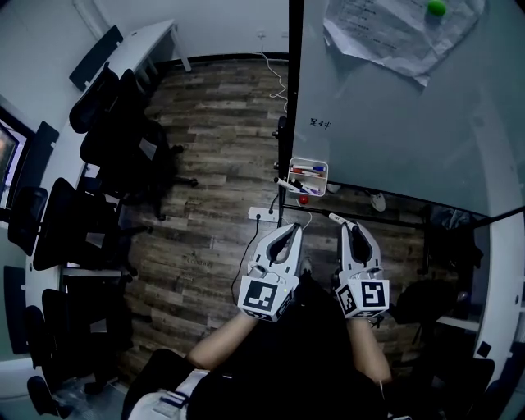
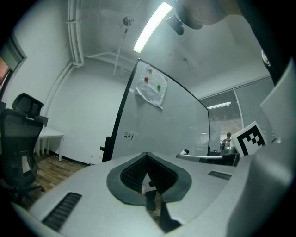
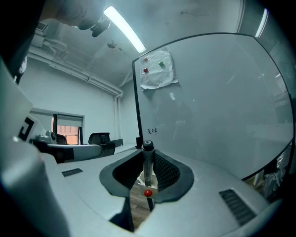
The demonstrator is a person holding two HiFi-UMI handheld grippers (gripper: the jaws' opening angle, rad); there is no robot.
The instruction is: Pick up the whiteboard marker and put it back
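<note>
The head view looks steeply down beside the whiteboard (image 1: 394, 107). Cameras on the left gripper (image 1: 287, 231) and right gripper (image 1: 351, 228) face the whiteboard level, close by. All 3 views share its pinned paper (image 1: 385, 33).

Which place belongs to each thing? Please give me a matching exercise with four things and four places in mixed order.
Things:
1 whiteboard marker
2 green magnet
3 power strip
4 marker tray

Places:
a on the wooden floor
b by the whiteboard lower edge
c between the jaws of the right gripper
d on the paper sheet

Pairs: 1-c, 2-d, 3-a, 4-b
</note>
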